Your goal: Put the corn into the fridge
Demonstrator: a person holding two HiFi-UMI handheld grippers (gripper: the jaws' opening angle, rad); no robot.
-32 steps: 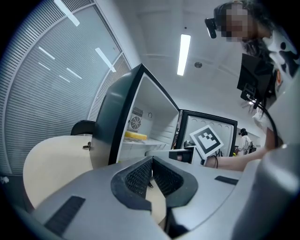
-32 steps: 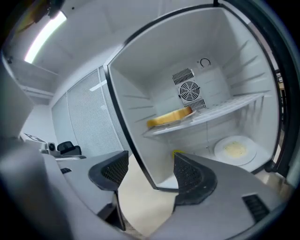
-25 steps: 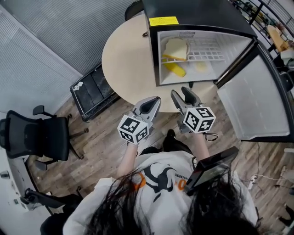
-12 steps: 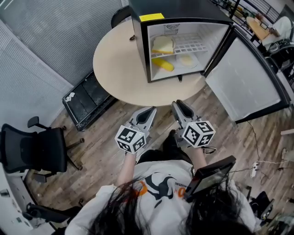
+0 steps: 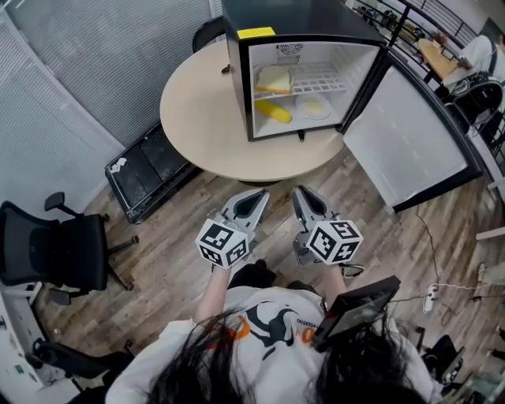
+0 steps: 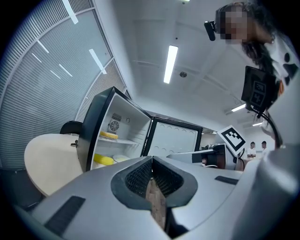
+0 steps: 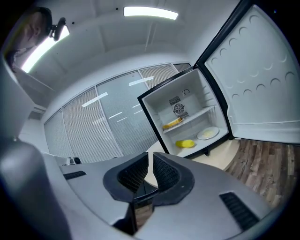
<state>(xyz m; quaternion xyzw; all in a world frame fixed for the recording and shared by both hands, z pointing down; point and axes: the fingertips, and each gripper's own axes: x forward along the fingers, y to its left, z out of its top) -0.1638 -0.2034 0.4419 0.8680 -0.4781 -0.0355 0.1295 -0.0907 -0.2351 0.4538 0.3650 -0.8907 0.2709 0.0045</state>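
Both are clenched and empty: the left hand-held gripper (image 5: 257, 194) and the right hand-held gripper (image 5: 301, 192), whose jaws have just been closing on nothing. The corn (image 5: 276, 111) already lies inside the fridge (image 5: 300, 20) at twelve o'clock; only the open door (image 5: 410, 142) seems left.

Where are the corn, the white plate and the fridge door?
corn (image 5: 276, 111), head view, middle of the yellow cob.
white plate (image 5: 324, 108), head view, near its right rim.
fridge door (image 5: 406, 142), head view, inner white panel.

fridge (image 5: 293, 17): mouth open | door (image 5: 406, 140): swung aside right | table (image 5: 203, 118): rim ahead
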